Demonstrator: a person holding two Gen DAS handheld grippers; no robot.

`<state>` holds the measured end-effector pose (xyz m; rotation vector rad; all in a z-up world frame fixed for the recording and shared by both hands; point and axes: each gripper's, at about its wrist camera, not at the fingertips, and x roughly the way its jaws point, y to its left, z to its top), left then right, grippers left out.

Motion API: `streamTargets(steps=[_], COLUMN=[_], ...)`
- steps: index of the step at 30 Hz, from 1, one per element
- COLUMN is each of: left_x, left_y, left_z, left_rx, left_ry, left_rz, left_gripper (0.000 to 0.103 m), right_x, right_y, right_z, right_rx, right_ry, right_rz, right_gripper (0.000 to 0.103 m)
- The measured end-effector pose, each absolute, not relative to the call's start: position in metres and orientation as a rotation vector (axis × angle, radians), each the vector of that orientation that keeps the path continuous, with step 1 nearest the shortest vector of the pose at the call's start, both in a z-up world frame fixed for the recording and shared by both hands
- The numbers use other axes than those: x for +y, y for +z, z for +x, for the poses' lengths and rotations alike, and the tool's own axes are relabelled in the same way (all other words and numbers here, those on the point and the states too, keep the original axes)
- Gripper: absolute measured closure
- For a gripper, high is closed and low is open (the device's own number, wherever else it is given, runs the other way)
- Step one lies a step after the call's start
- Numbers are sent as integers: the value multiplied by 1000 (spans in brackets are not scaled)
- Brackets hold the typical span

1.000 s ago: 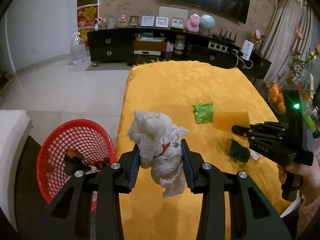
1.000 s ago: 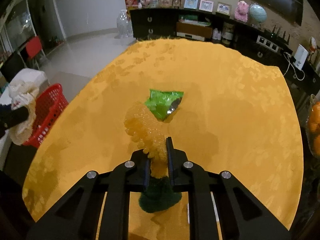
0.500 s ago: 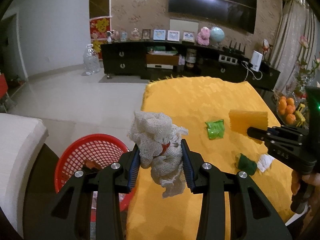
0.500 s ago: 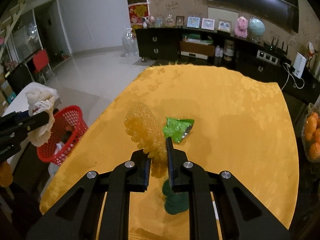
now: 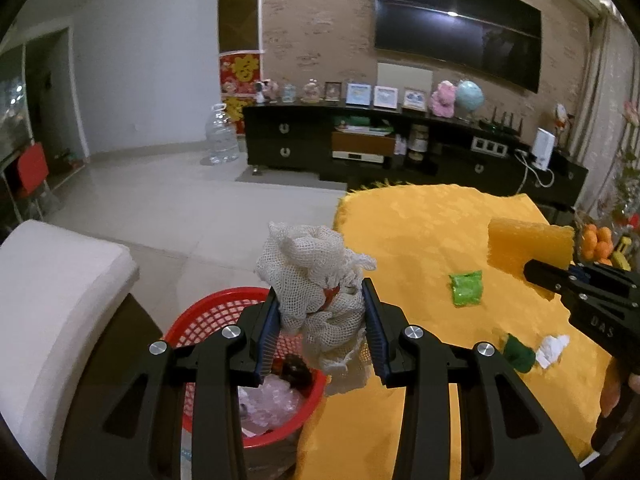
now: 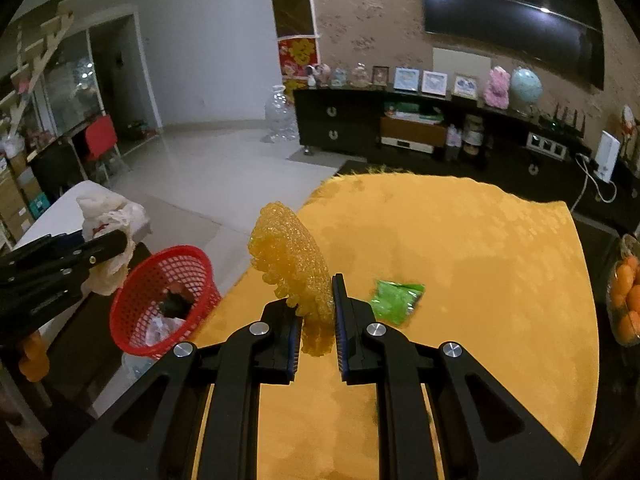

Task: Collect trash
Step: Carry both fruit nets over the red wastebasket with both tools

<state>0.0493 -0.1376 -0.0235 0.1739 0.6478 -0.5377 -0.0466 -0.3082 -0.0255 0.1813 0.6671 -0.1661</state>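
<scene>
While my left gripper [image 5: 320, 320] clamps the white mesh wad [image 5: 316, 280] above the red basket [image 5: 208, 320], my right gripper [image 6: 316, 320] pinches the yellow foam net [image 6: 292, 264] beside the basket.

I hold a crumpled wad of white mesh netting [image 5: 316, 280] between the fingers of my left claw [image 5: 320, 320], raised above the red plastic basket [image 5: 208, 320], which already contains a dark scrap and clear plastic. My right claw [image 6: 316, 320] pinches a bumpy orange foam sheet [image 6: 292, 264] upright in the air. A green wrapper [image 5: 466, 288], a dark green scrap [image 5: 519, 354] and a white paper bit [image 5: 552, 348] lie on the yellow tabletop [image 5: 420, 232].
</scene>
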Motion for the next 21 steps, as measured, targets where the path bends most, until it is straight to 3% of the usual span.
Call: streamTargets(steps=[21], left_x=[-63], left_y=[-21], left_z=[85], left_rx=[647], left_ry=[-370], left_rz=[111], left_gripper=[66], right_x=[-220], right_y=[9], right_z=[35], right_rx=[653], right_ry=[35], right_rz=[82], right_gripper=[88])
